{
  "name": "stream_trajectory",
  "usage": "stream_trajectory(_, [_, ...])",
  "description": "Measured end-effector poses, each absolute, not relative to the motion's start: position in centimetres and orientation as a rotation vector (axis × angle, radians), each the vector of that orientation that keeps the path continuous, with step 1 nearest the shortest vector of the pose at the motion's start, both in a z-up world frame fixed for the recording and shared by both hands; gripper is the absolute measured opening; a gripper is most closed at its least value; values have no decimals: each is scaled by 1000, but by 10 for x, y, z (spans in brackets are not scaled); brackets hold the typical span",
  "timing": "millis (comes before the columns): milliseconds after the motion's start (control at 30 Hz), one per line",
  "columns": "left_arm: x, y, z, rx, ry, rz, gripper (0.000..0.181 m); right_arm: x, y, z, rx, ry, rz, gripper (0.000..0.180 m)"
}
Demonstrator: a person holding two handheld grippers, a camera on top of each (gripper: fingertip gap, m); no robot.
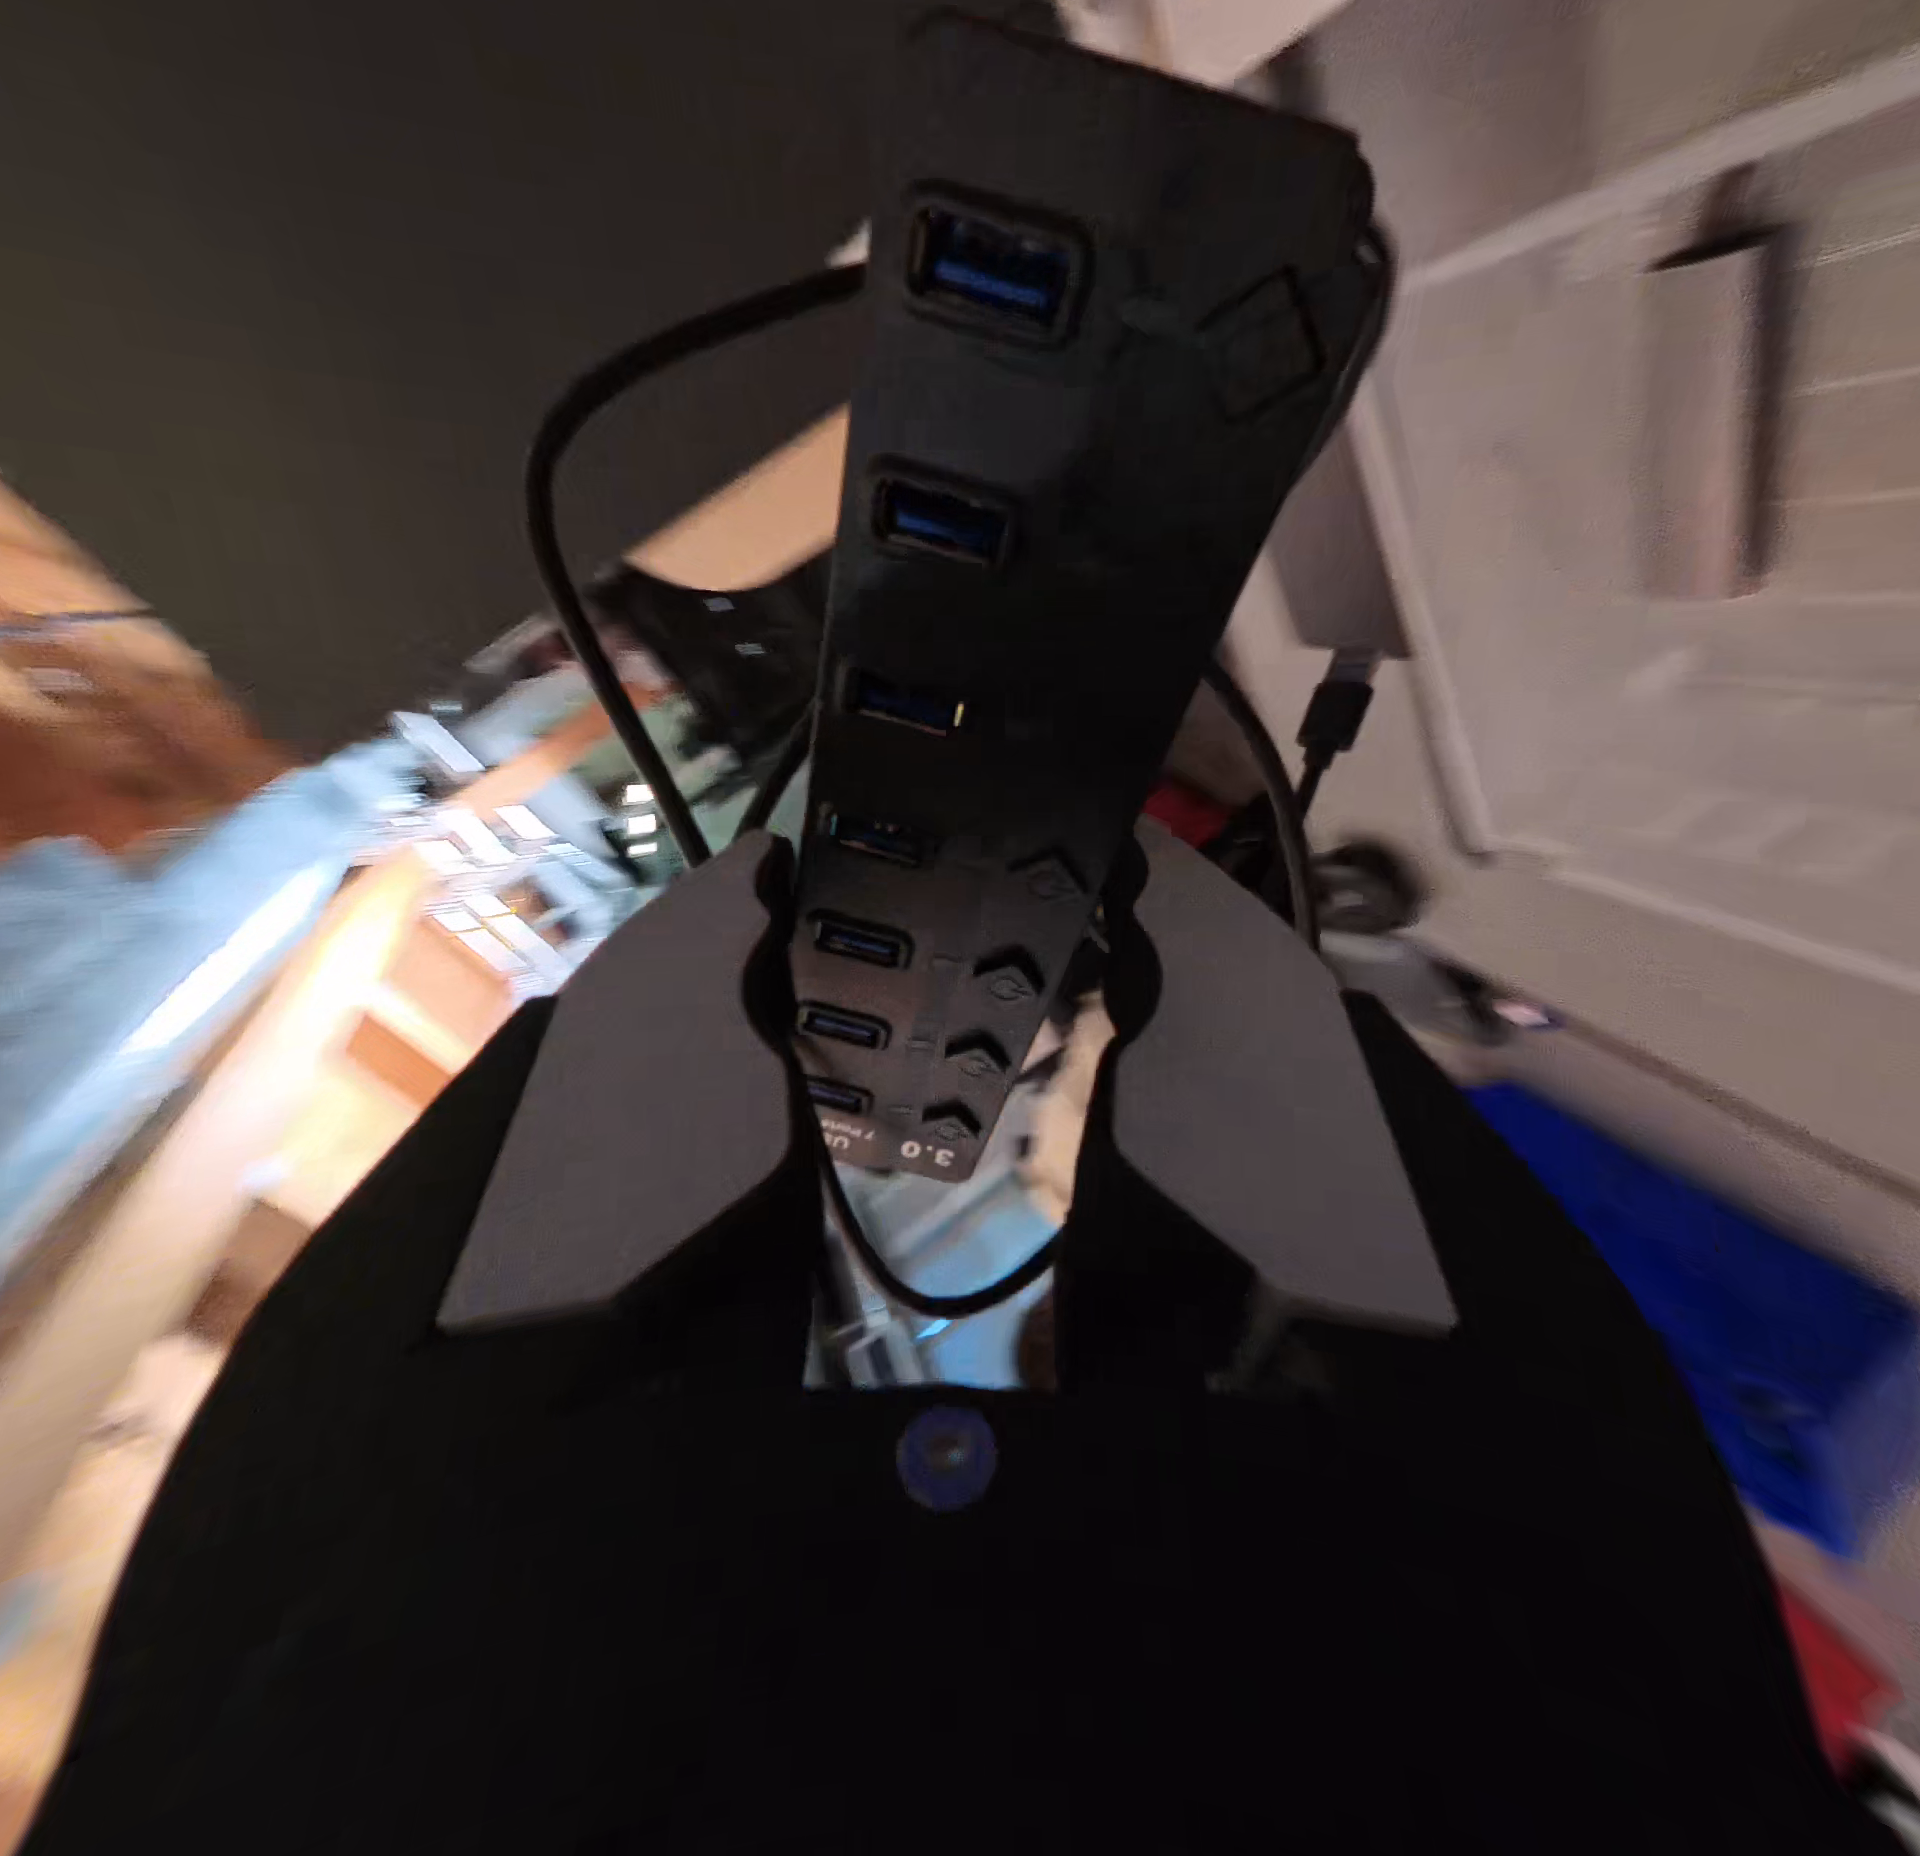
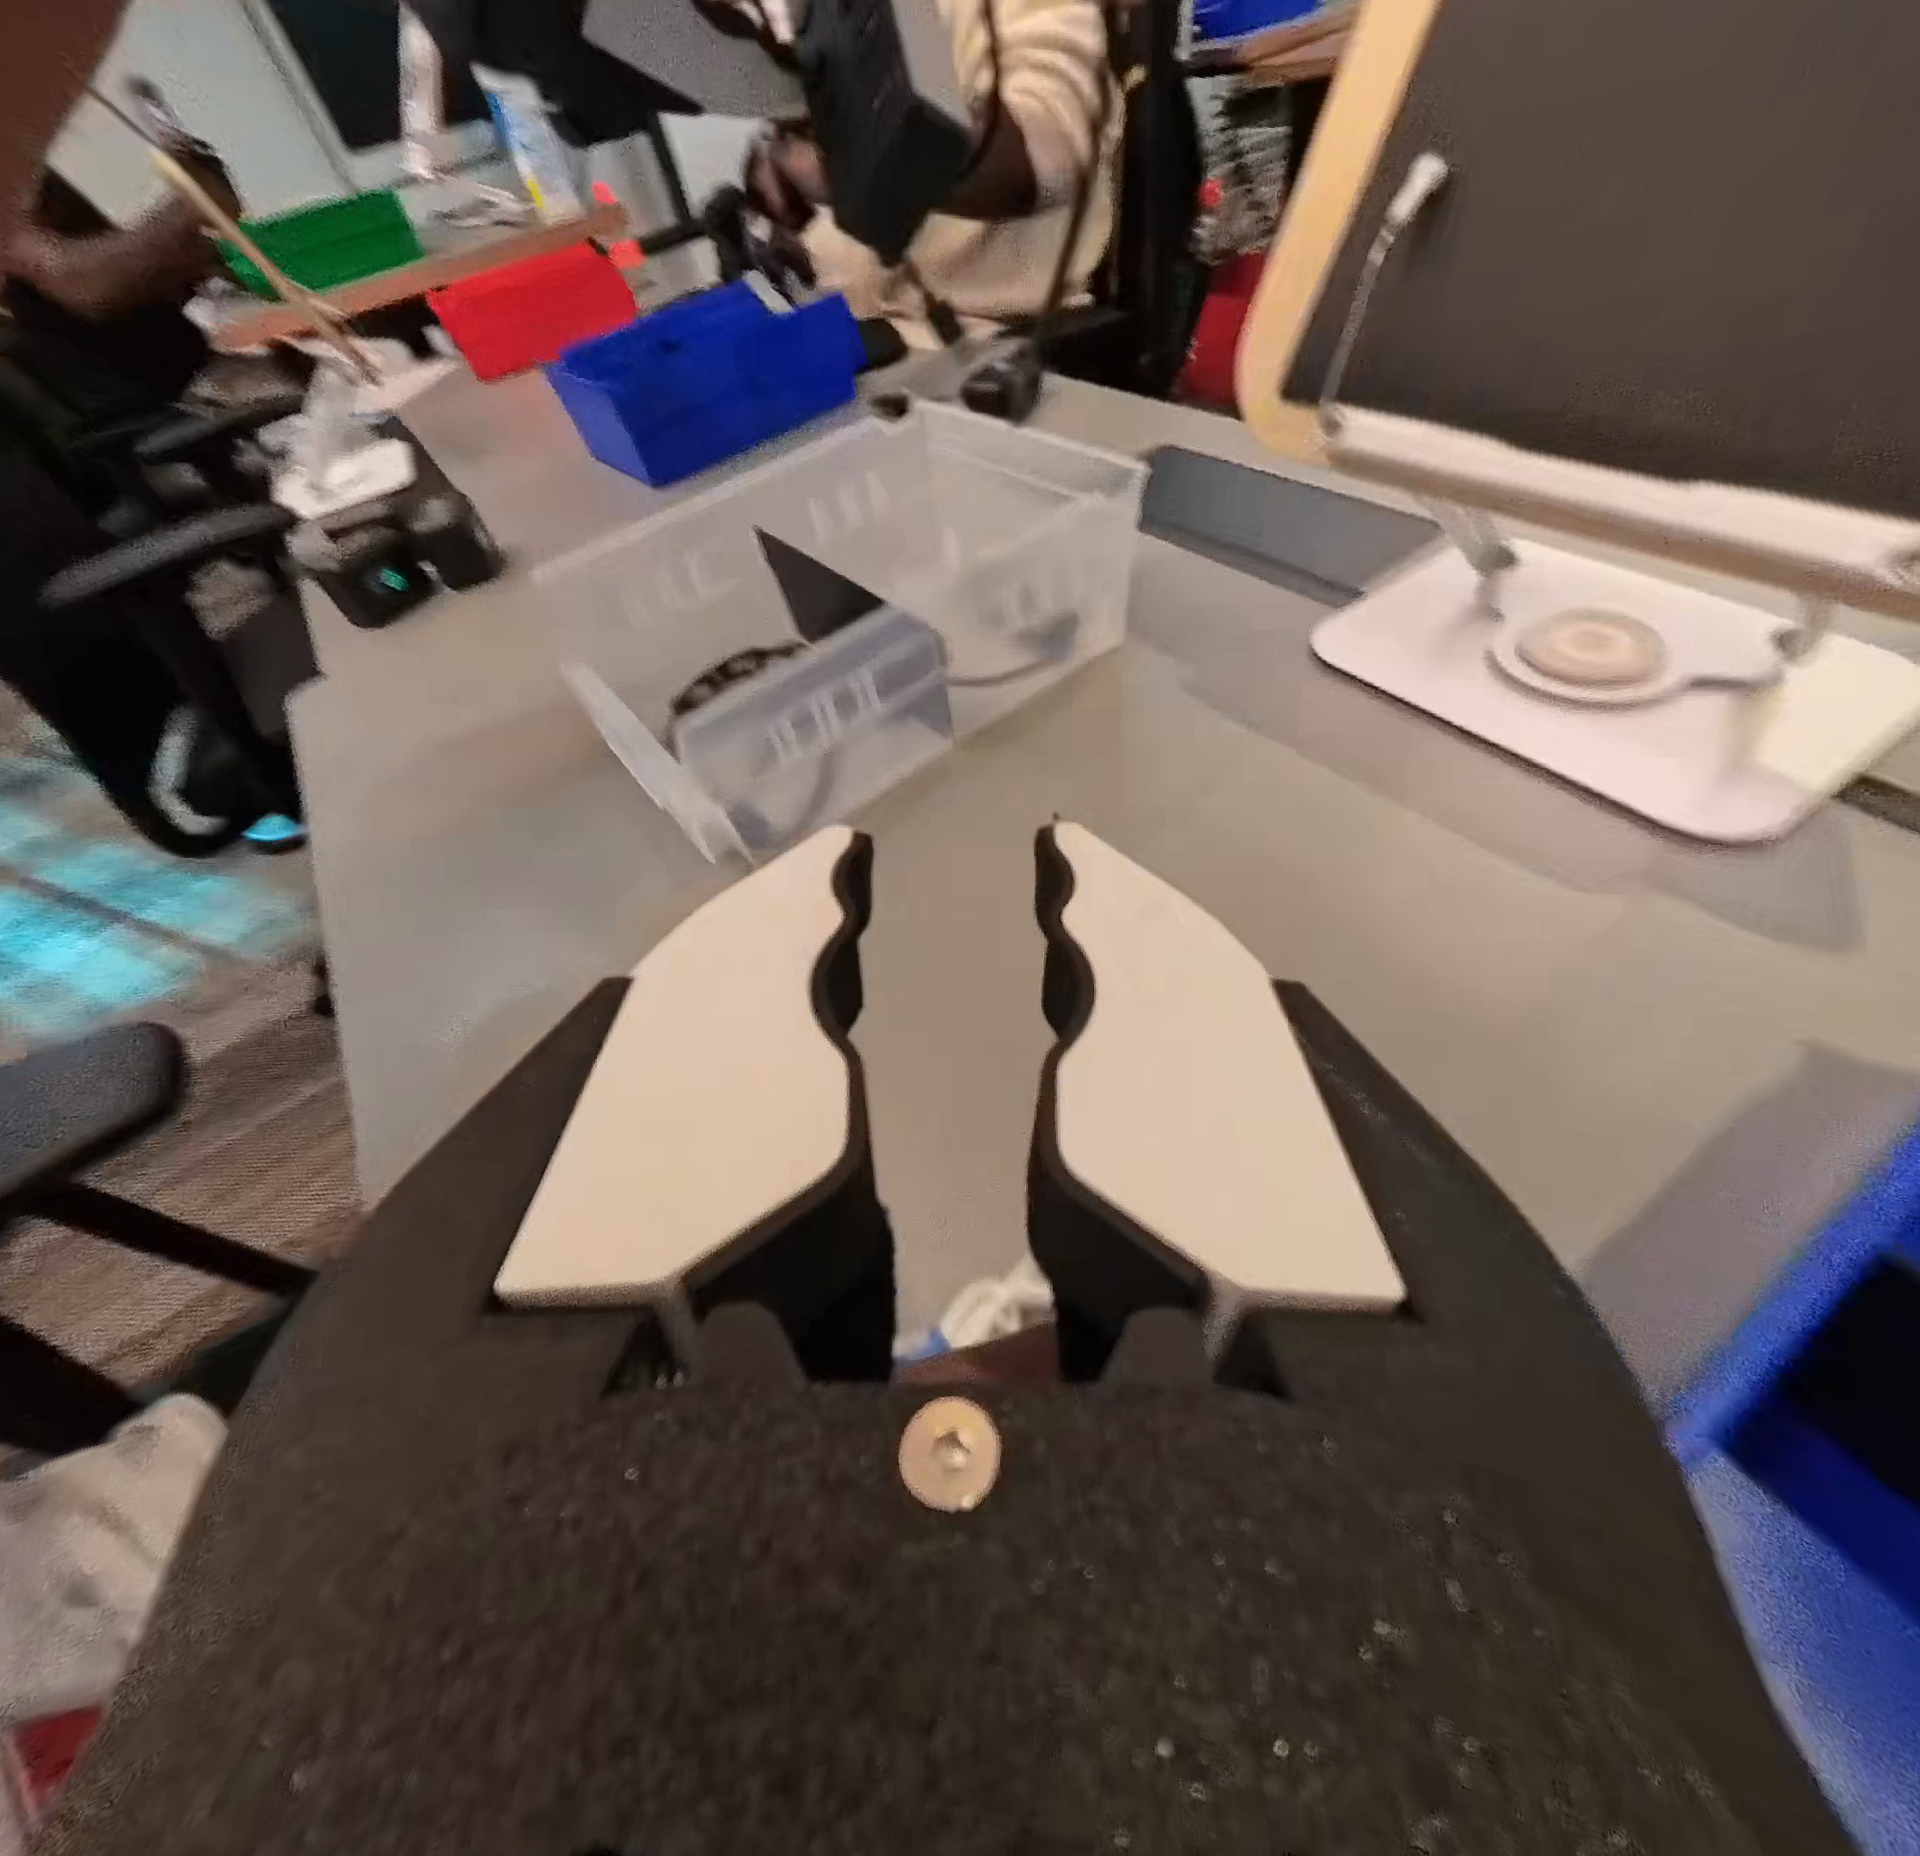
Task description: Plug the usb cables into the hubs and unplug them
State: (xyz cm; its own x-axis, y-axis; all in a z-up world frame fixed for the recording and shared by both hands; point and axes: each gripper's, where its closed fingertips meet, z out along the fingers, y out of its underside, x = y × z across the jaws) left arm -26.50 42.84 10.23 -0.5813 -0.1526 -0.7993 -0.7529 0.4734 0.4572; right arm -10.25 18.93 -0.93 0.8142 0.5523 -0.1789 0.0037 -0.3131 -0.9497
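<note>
Now, left gripper [image 1: 945, 975]: clamped on the black hub [image 1: 1049, 518], ports all empty.
Right gripper [image 2: 951, 871]: jaws apart, empty.
Advice: steady the hub, fetch a cable from the clear bin [image 2: 1039, 487].

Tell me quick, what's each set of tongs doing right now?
Left tongs: closed on the black USB hub.
Right tongs: open, holding nothing.

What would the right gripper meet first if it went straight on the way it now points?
Probably the clear plastic bin on the grey table; the open right gripper aims at its near corner, though depth is unclear.
</note>
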Motion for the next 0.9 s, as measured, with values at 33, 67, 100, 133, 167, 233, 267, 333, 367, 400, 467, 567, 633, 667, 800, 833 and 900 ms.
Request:
stream_trajectory(33, [-251, 415, 122, -672, 1981, 1140, 57, -111, 196, 2, -1813, -438, 636, 35])
stream_trajectory(67, [-238, 401, 134, -621, 1959, 1158, 57, -119, 203, 13, -1800, -441, 687, 38])
stream_trajectory(100, [-224, 386, 139, -573, 1956, 1152, 57, -124, 211, 25, -1777, -429, 722, 40])
stream_trajectory(133, [-212, 372, 139, -524, 1965, 1142, 57, -128, 219, 35, -1748, -414, 747, 43])
stream_trajectory(167, [-201, 359, 134, -480, 1980, 1137, 57, -131, 228, 41, -1724, -395, 763, 48])
stream_trajectory(233, [-182, 339, 120, -409, 2005, 1132, 56, -131, 242, 48, -1699, -330, 787, 54])
stream_trajectory(267, [-175, 331, 109, -392, 2022, 1119, 56, -131, 246, 51, -1673, -301, 812, 53])
stream_trajectory(333, [-159, 312, 89, -373, 2048, 1048, 56, -134, 250, 43, -1666, -278, 857, 54])
stream_trajectory(367, [-153, 304, 79, -378, 2067, 1005, 56, -137, 250, 36, -1677, -270, 893, 52])
stream_trajectory(400, [-148, 297, 70, -389, 2077, 976, 56, -142, 247, 28, -1682, -277, 951, 48])
stream_trajectory(467, [-141, 291, 59, -381, 2064, 984, 57, -144, 239, 18, -1669, -274, 1051, 30])
stream_trajectory(567, [-138, 283, 40, -523, 2049, 832, 59, -134, 234, 1, -1650, -232, 1076, 29])
stream_trajectory(633, [-140, 268, 34, -759, 1997, 588, 54, -127, 235, -12, -1651, -146, 1129, 29])
stream_trajectory(667, [-141, 251, 31, -909, 1971, 391, 52, -122, 236, -17, -1638, -86, 1192, 29])
stream_trajectory(800, [-137, 176, 24, -1447, 1638, -654, 45, -109, 239, -33, -1616, 34, 1335, 29])
stream_trajectory(833, [-139, 176, 20, -1524, 1501, -797, 43, -109, 238, -32, -1591, 32, 1361, 29])
stream_trajectory(900, [-143, 183, 8, -1627, 1204, -1053, 42, -111, 235, -26, -1526, 31, 1410, 29])
